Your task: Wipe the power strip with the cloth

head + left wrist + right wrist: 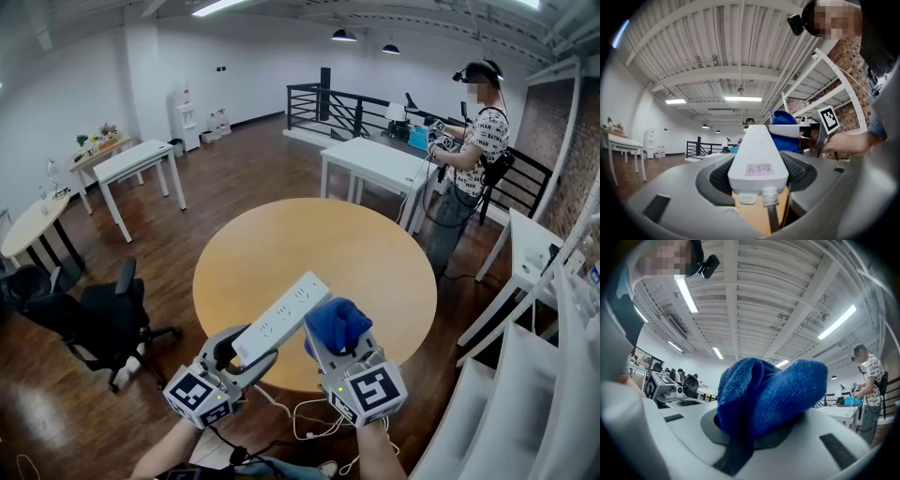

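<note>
Left gripper (242,353) (757,165): held low over the near edge of the table; its fingers (716,178) are closed on the cable end of the strip.
Long white plastic power strip (281,319) (757,151): lifted off the tabletop, tilted, socket face up, far end pointing up and to the right in the head view.
White cable (281,405) (770,199): leaves the strip's gripped end and hangs in loops below the table edge.
Right gripper (335,343) (752,430): beside the left one; its fingers (708,426) pinch the cloth.
Bunched blue towelling cloth (337,323) (766,394): bulges out above the fingers, just beside the strip's right edge; whether they touch cannot be told.
Round light-wood tabletop (375,253): under both grippers.
Background: 1 person (472,141) stands well apart, behind a white rectangular table (380,161).
</note>
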Tool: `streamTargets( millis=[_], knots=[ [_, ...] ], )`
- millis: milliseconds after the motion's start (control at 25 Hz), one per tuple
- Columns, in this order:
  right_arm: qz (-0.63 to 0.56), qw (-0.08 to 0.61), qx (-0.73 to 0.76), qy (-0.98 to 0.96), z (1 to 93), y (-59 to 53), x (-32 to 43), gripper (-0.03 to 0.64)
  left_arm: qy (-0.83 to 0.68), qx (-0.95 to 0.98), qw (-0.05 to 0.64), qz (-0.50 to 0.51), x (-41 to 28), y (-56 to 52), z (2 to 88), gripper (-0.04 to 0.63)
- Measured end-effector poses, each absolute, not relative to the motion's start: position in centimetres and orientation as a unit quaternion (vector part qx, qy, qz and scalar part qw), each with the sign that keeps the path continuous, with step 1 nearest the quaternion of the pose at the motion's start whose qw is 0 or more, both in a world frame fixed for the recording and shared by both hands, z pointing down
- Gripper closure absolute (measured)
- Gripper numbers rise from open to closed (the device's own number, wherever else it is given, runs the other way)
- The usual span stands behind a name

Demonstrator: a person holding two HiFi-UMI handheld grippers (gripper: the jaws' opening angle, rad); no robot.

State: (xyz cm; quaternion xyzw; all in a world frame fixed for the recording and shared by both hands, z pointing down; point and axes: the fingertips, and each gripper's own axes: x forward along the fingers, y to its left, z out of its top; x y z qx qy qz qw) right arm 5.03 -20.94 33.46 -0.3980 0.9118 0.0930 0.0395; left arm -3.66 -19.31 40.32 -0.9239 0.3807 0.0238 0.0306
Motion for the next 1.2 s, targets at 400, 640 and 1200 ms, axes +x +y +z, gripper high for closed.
streamTargets(
  millis=[400,640,1200],
  knots=[
    [0.058,0.021,-0.334,0.940,35.7,-16.8,0.1,0.563,0.381,-0.924,0.030,0.020,-3.4,-19.5,40.5,0.304],
    [0.049,0.021,-0.331,0.942,36.0,-16.8,0.1,0.563,0.381,-0.924,0.033,0.017,-3.1,-19.6,40.6,0.304],
    [0.075,0.104,-0.433,0.892,27.6,-23.5,11.2,0.563,0.336,-0.939,0.074,0.016,-2.5,-16.8,40.5,0.304]
  ],
)
